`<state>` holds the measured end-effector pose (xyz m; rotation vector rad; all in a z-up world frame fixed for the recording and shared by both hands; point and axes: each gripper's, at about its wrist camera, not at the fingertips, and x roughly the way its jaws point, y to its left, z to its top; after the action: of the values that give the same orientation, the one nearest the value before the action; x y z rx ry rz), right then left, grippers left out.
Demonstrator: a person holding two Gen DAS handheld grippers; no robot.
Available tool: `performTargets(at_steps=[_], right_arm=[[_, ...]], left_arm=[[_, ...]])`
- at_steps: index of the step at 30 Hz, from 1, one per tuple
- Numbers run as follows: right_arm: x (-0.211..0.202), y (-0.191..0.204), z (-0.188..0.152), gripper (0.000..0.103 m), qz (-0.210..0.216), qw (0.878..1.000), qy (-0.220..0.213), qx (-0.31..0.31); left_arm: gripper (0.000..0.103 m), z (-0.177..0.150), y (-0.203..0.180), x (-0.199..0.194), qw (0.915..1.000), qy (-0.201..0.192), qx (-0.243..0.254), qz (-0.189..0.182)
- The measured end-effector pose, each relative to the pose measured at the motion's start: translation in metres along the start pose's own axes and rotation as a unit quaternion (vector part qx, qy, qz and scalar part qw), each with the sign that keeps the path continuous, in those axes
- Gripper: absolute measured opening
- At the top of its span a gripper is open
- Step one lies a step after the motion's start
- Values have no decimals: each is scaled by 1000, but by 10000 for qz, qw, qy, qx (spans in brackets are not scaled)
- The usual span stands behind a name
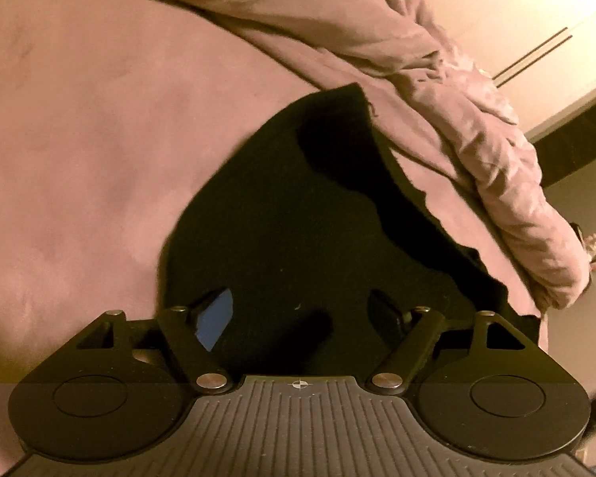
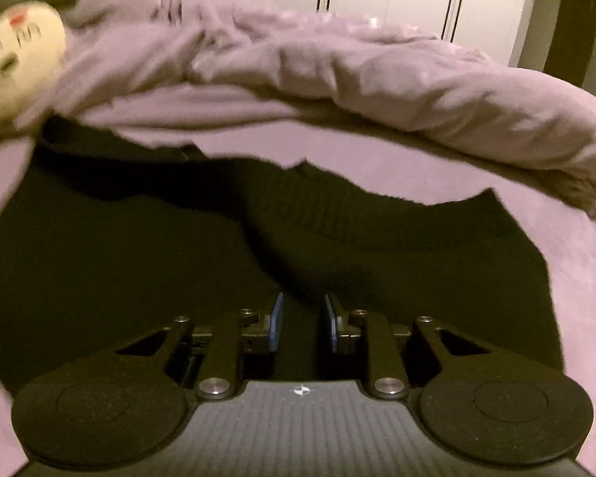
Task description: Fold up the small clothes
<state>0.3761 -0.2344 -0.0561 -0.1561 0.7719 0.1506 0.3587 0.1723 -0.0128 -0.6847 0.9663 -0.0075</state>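
A black knitted garment (image 1: 298,214) lies spread on the pink bed sheet (image 1: 79,139), below a rumpled pink blanket (image 1: 437,91). The left gripper (image 1: 302,318) sits low over the garment's near edge, its fingers (image 1: 215,320) spread wide. In the right view, a cream plush toy (image 2: 18,59) lies far left; the right gripper (image 2: 302,324) is over the garment (image 2: 178,246), blue-padded fingers (image 2: 275,324) narrow, a fold between them, though whether they pinch it I cannot tell.

Both wrist views low, close; share black garment (image 1: 298,218), bunched blanket (image 2: 417,91).
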Motion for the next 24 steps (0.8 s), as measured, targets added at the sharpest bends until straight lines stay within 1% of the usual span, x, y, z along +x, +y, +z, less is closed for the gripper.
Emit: performTargets(at_steps=[1,4,6,8,9,12,15,19,20,23,24], right_arm=[[12,-4,4,18,-109,9999,0,104],[34,-15,18,19,-408,9982,-94,422],[48,-24,22,19,-684,9961,-34,556],[56,-36,20,19,-685,9946,-14,776],[54,-38,21,19,-655,9939,-11,886],[32,-34,20,19,-573,9934,-112,988],[-6,-30,-6,19,-464,9936,-267,993],[-36,-34,-45,20,-652,9920,-139,1074],[-43,-37,-53,20,-669,9907,-120,1182],[-58,-48,-70,20,-725,9842,-113,1614],[-62,-50,-73,20,-708,9820,-140,1745]], left_arm=[[81,2,0,0,10000,7,7,-15],[82,4,-1,0,10000,42,61,-64],[83,2,-3,1,9998,78,186,-53],[83,0,-10,3,9993,117,360,-35],[83,-1,-14,4,9990,125,421,-54],[83,-1,-31,13,9975,205,615,-269],[86,1,-52,32,9947,278,896,-414],[86,10,-76,73,9919,330,1192,-283],[86,16,-82,82,9921,338,1187,-226],[85,31,-100,102,9890,308,1406,-329],[83,34,-103,108,9886,258,1464,-256]])
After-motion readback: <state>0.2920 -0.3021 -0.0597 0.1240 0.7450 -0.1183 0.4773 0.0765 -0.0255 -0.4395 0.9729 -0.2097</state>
